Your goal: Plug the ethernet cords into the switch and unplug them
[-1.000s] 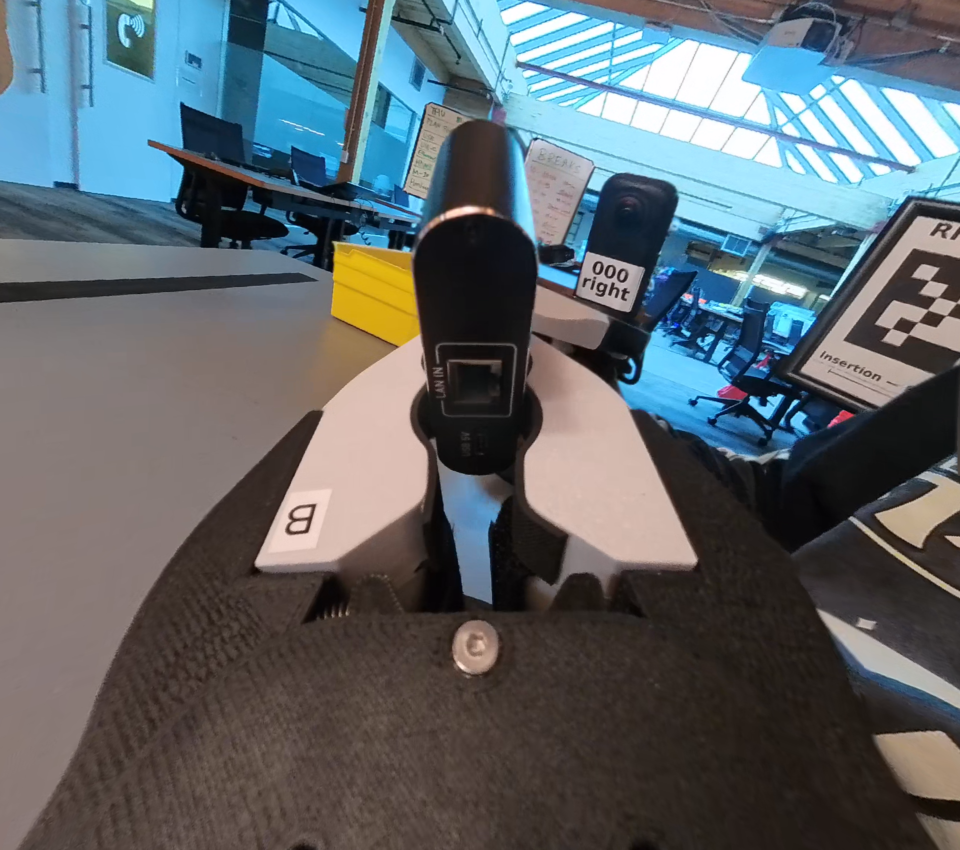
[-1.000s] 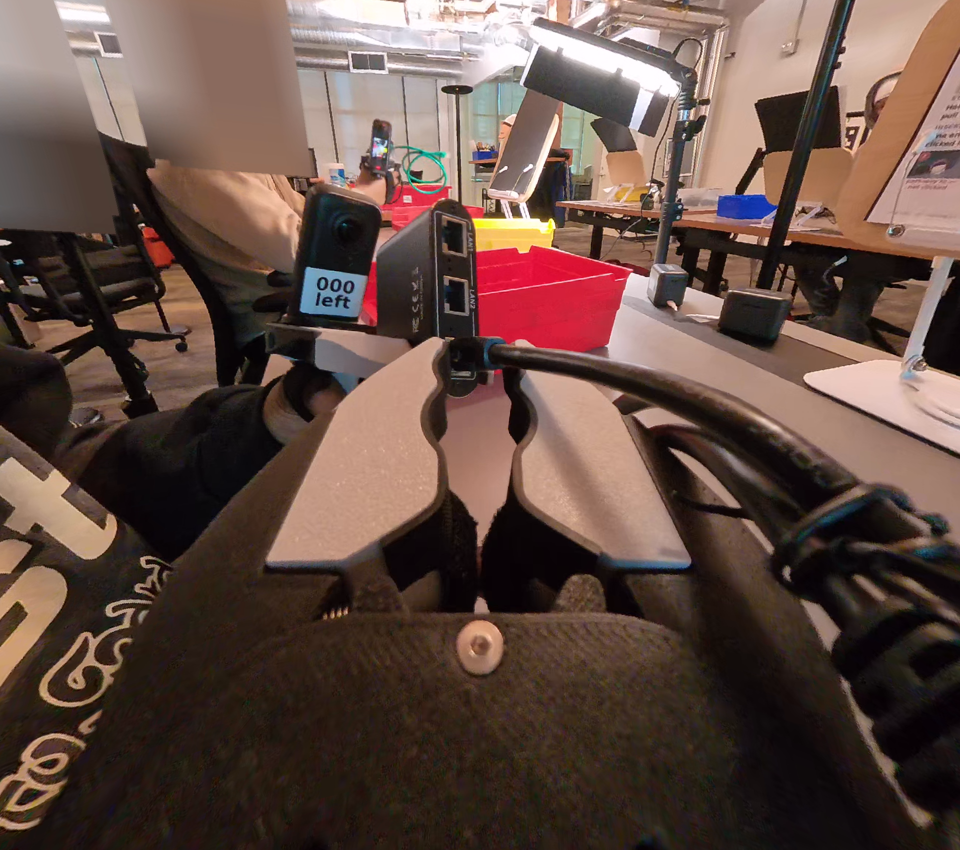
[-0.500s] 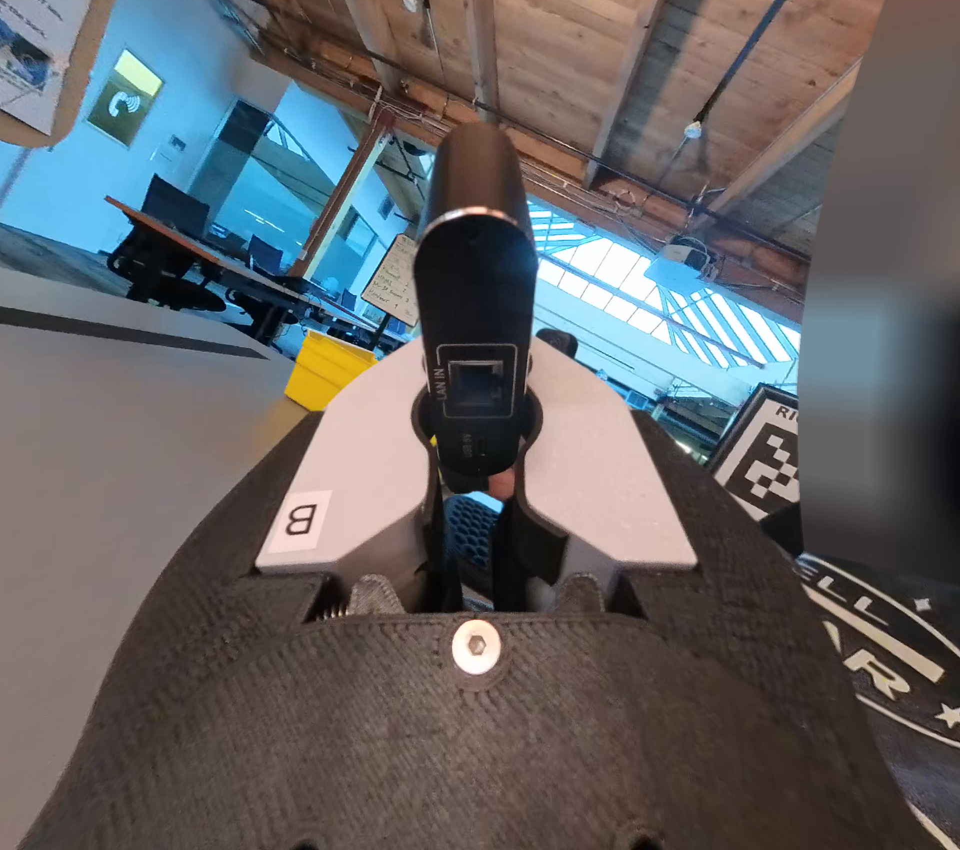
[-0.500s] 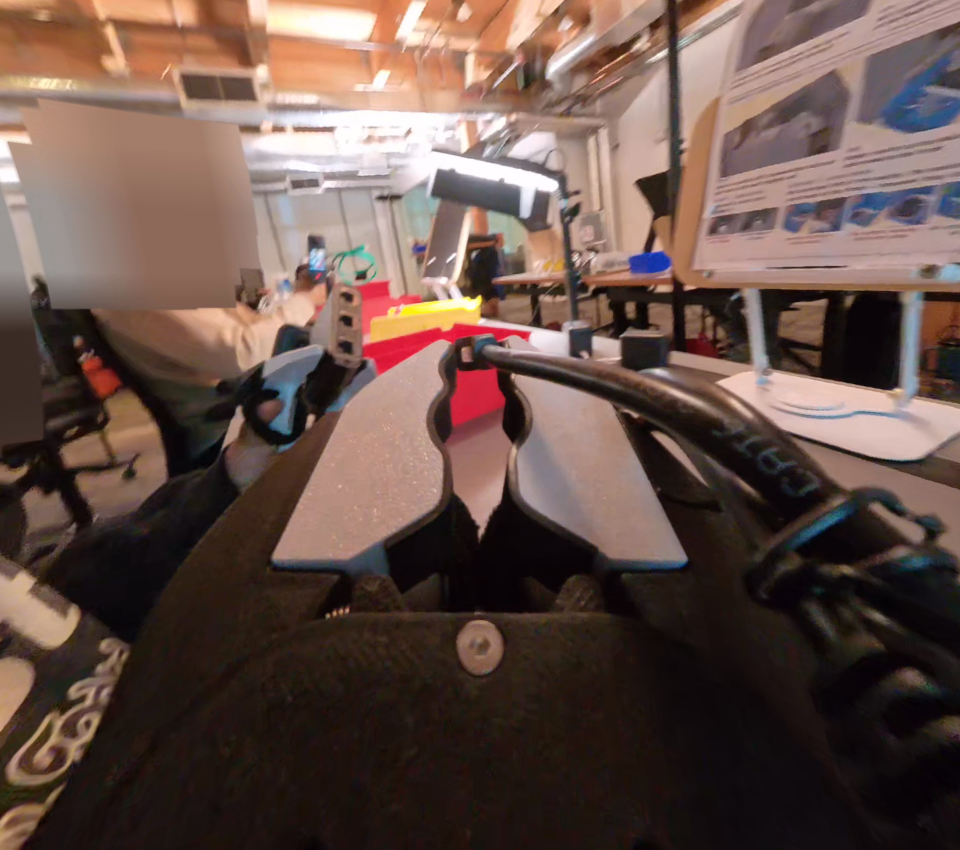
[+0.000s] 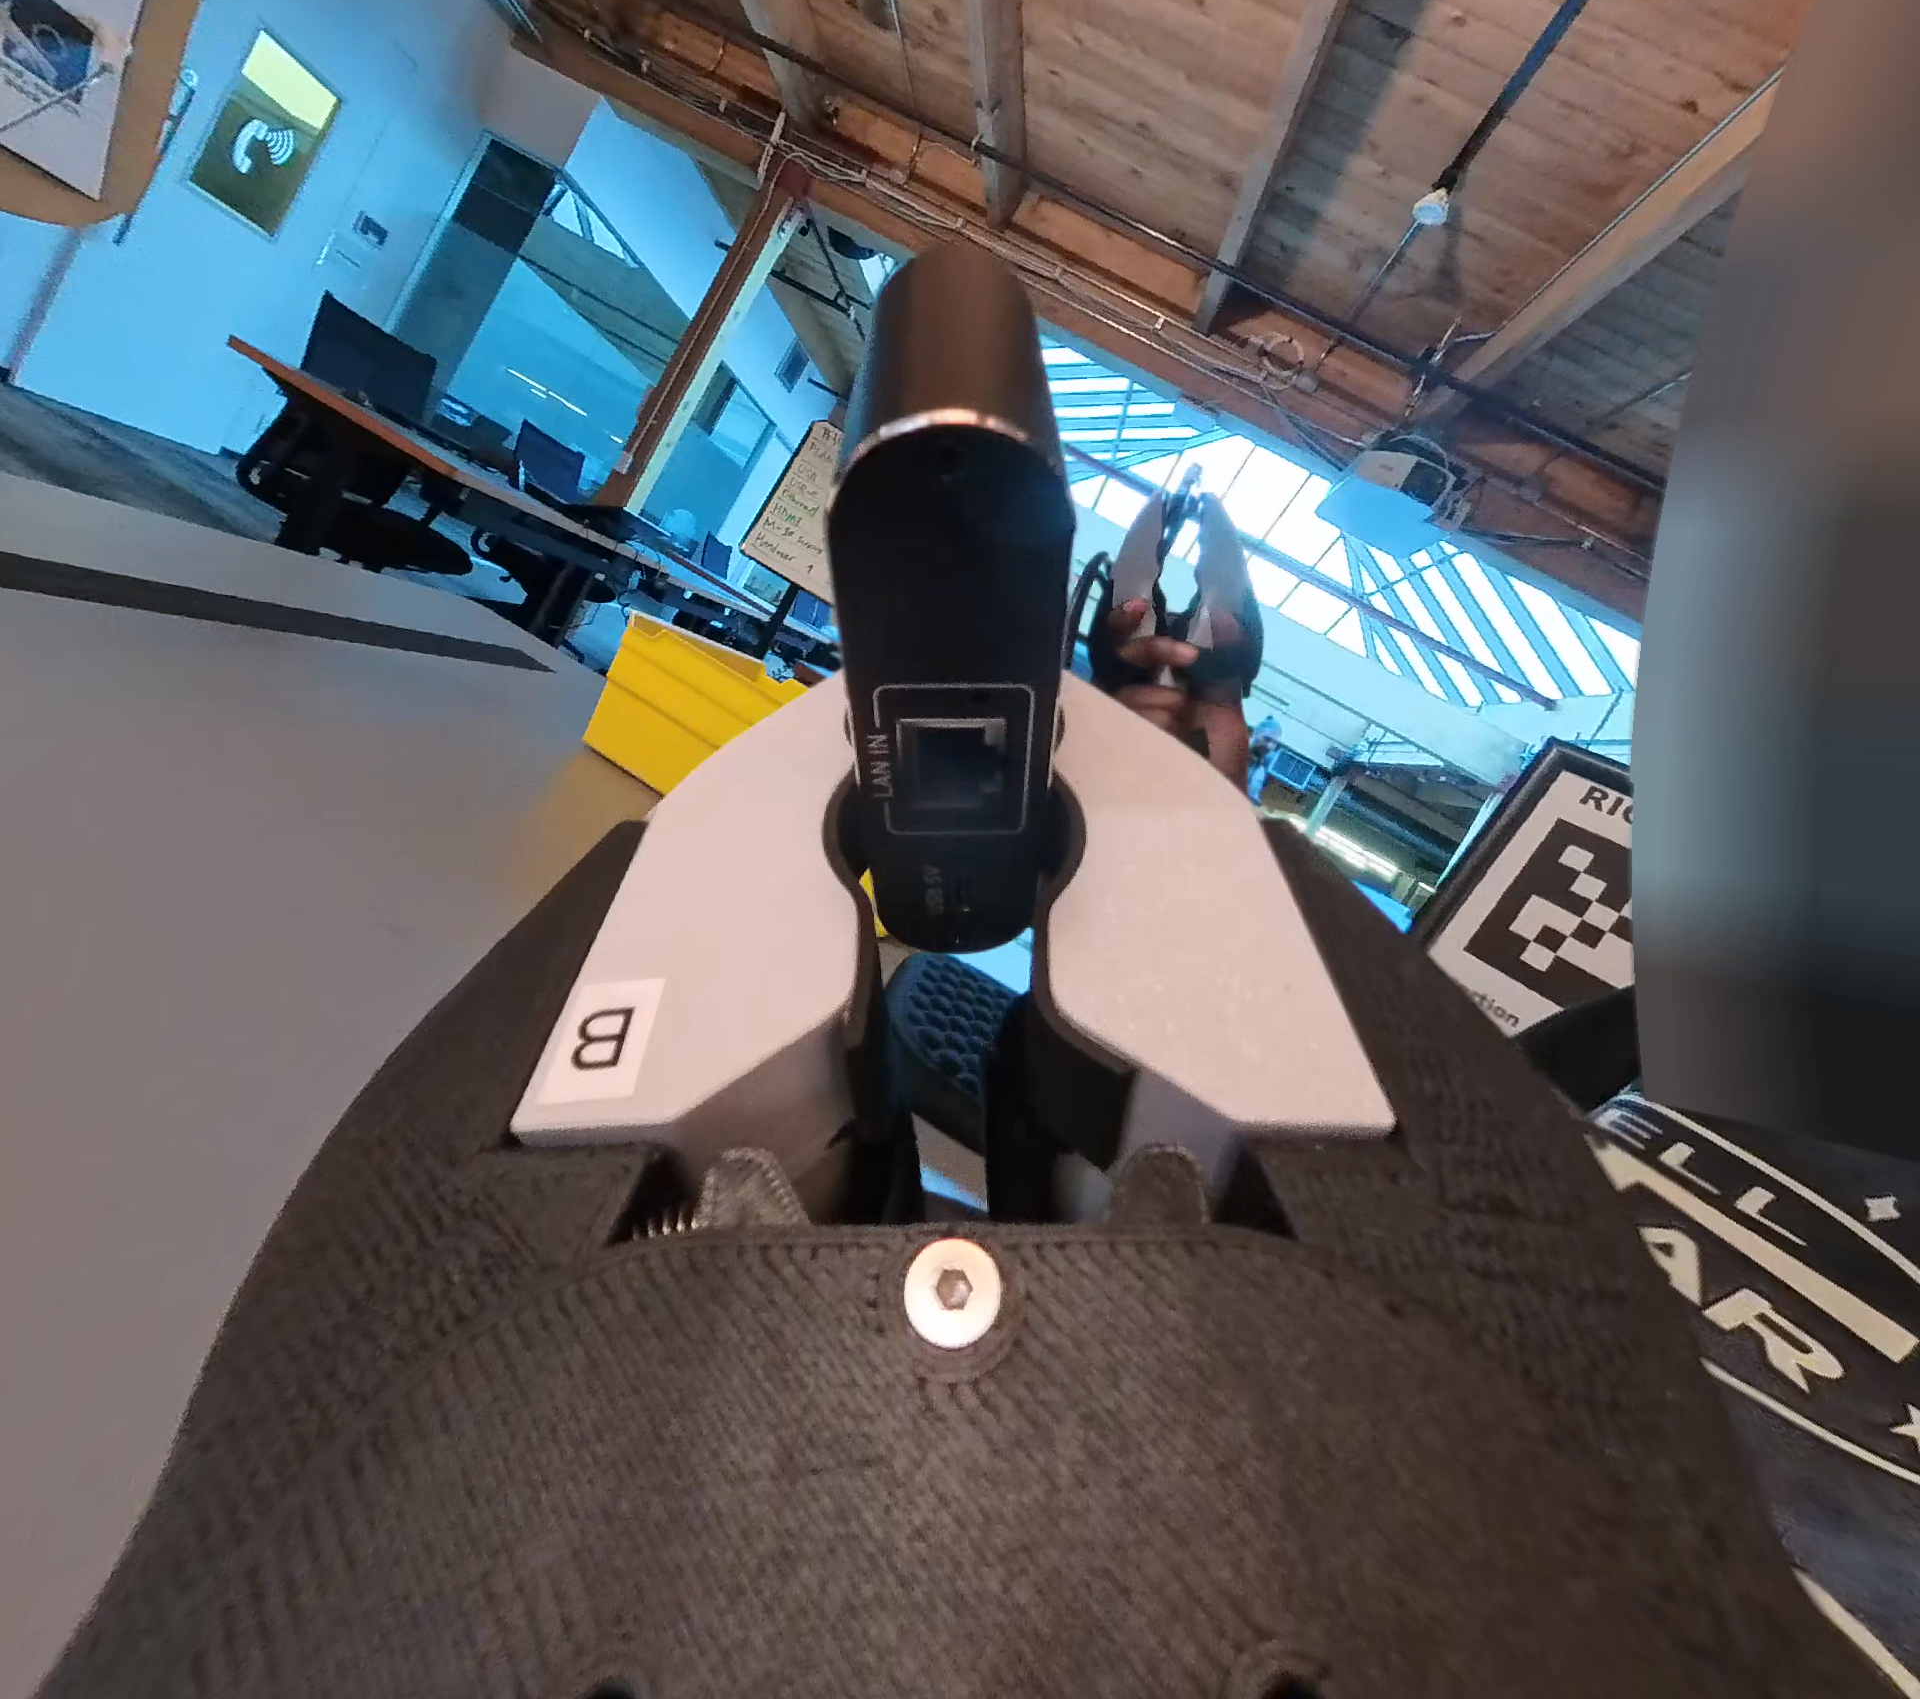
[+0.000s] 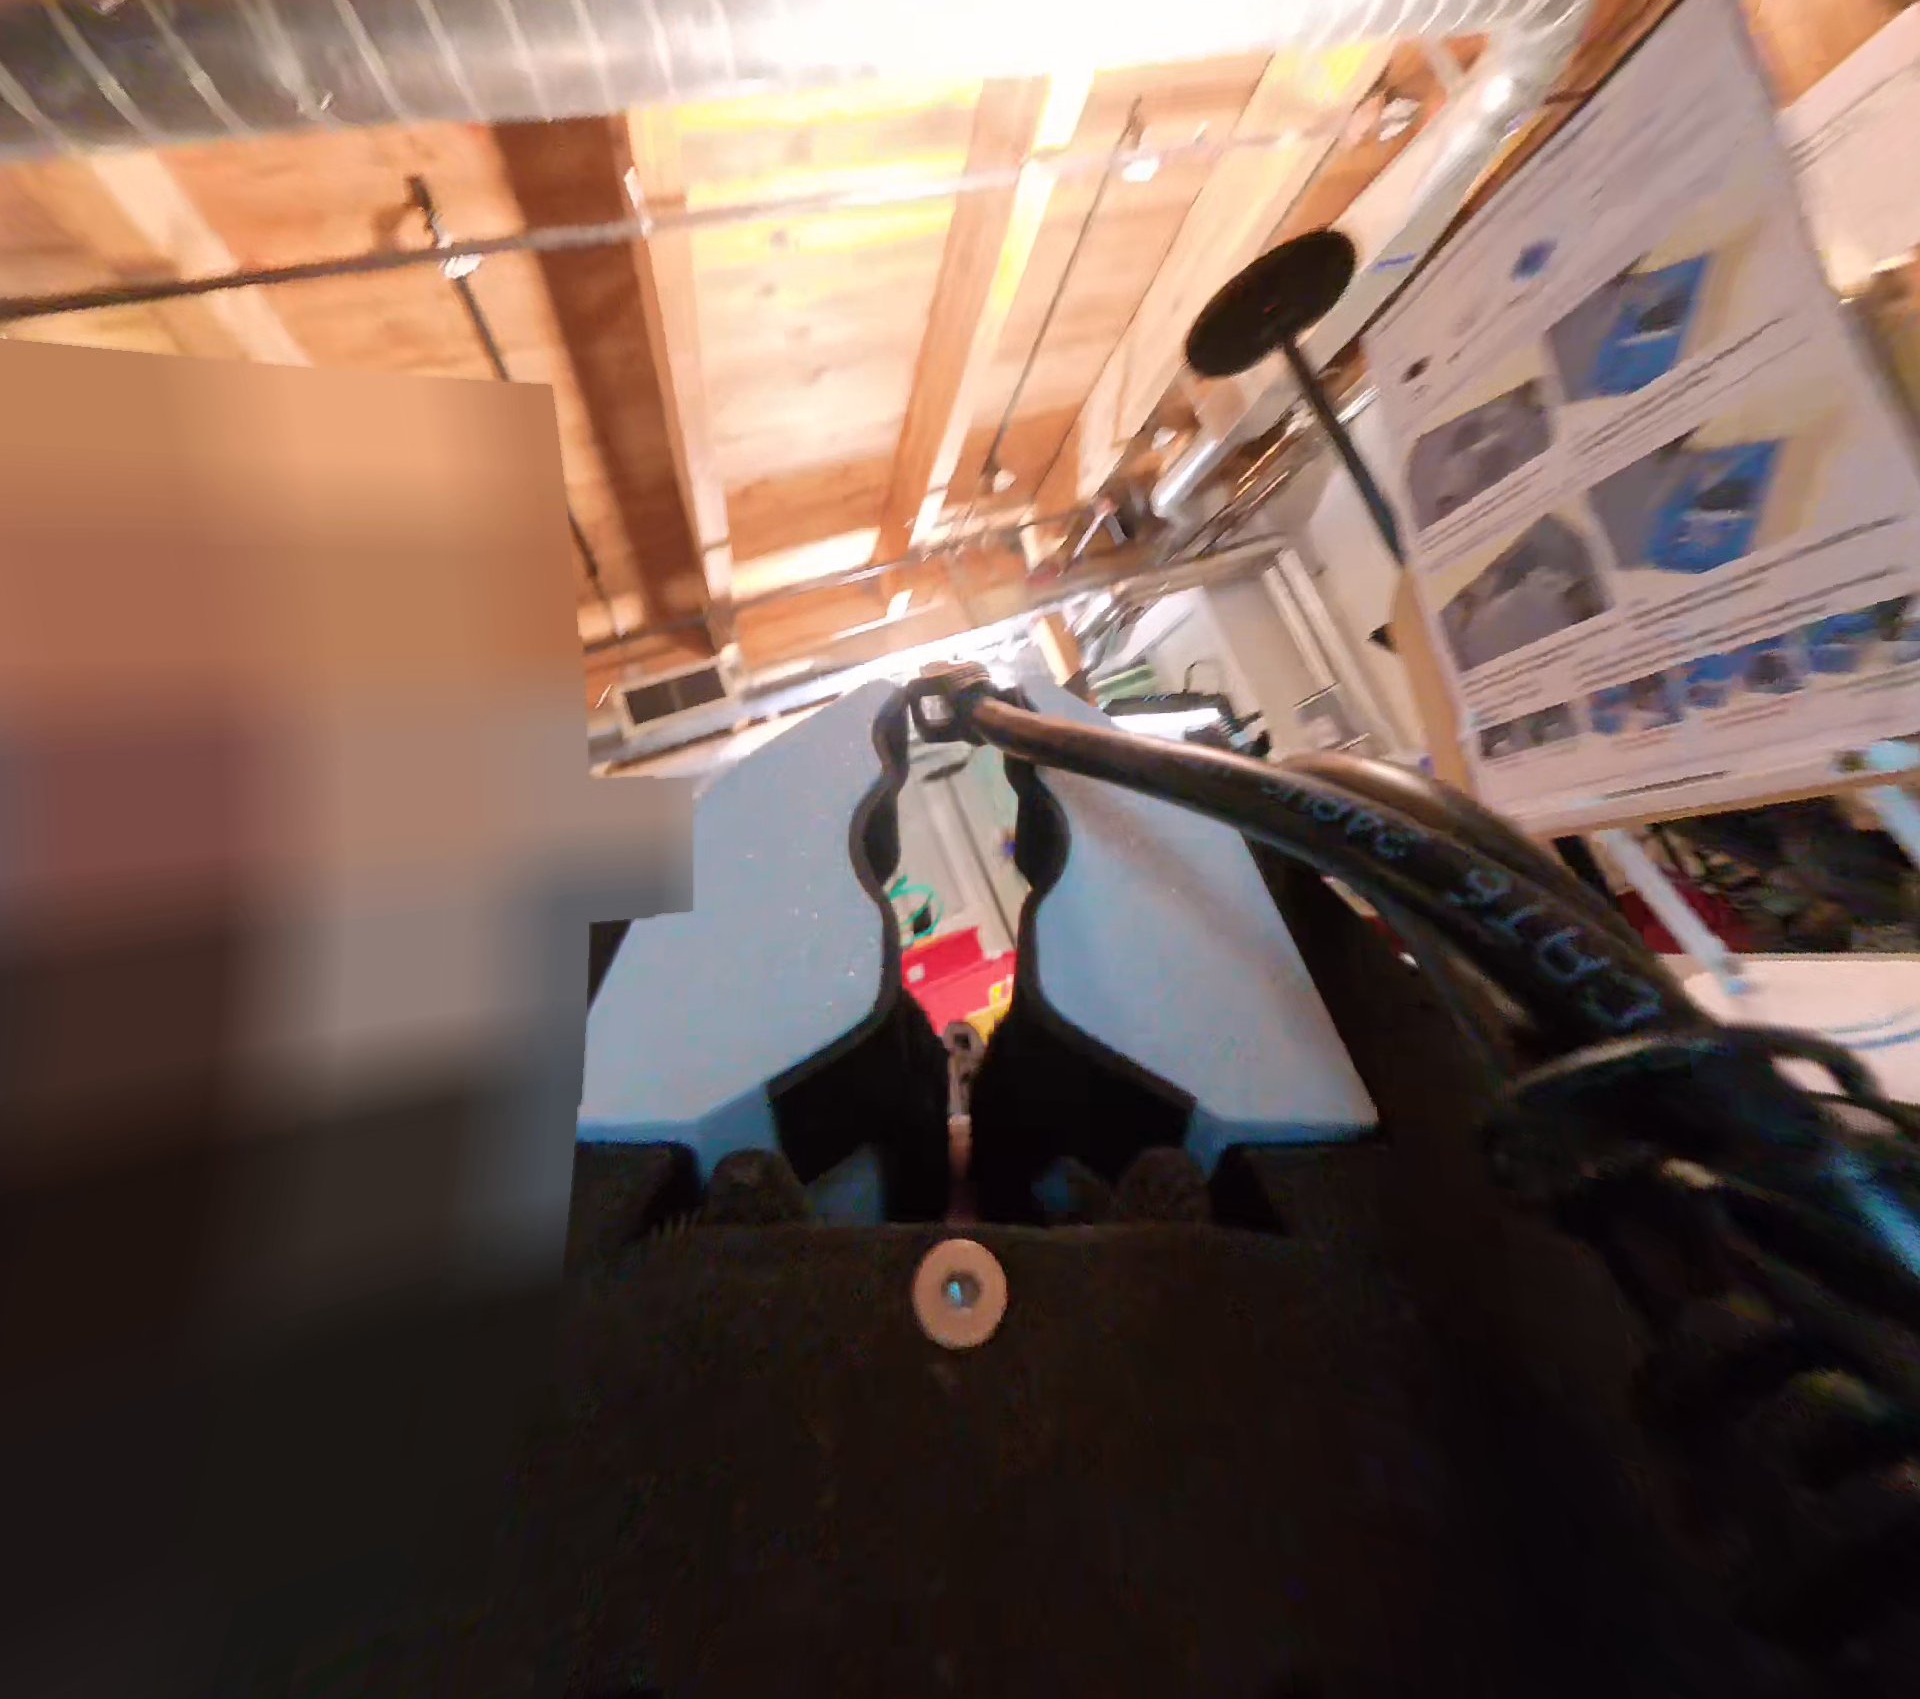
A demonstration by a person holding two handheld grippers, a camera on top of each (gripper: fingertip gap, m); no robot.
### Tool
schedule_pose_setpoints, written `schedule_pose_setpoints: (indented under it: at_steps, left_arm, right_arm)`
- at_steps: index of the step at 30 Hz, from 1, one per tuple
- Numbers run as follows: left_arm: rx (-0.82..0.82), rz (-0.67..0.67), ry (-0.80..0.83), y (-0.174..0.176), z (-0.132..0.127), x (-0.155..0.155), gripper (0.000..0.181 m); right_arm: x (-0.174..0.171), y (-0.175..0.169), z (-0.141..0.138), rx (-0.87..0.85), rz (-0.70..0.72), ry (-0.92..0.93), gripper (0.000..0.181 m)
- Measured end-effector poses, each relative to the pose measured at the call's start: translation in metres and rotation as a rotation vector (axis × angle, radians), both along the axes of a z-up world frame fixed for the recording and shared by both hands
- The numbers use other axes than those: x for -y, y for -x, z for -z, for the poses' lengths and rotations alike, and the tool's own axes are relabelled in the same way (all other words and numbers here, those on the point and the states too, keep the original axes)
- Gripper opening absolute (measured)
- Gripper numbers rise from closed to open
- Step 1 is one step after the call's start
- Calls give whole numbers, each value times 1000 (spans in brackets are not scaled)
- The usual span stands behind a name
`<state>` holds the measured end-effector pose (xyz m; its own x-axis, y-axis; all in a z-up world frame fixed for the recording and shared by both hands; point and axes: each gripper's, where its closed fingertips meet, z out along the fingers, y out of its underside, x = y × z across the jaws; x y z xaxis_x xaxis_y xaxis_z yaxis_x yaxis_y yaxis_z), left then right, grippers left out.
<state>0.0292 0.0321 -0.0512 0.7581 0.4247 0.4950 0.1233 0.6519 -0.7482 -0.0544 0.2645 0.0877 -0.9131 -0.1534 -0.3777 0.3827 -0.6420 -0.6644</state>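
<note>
Right wrist view: the right gripper [image 6: 954, 719] has swung up toward the ceiling, carrying the ethernet cord [image 6: 1226, 792] clear of the switch [image 5: 951, 673]; the unplug step appears complete. Its jaws are nearly closed, pinching the plug at their tips. The left gripper [image 5: 951, 828] clamps the switch between its jaws, port facing back.

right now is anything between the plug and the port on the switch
Nothing visible blocks it. The left gripper holds the switch with its near port empty. The right gripper holds the cord up, well apart from the switch.
</note>
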Motion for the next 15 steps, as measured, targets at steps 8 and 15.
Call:
schedule_pose_setpoints:
  at_steps: [8,15]
  left_arm:
    - [2,-31,63,2,4,-4,26]
    - [8,-28,62,3,5,-5,26]
  right_arm:
    - [-107,52,3,300,117,357,18]
    - [-117,106,40,411,154,315,18]
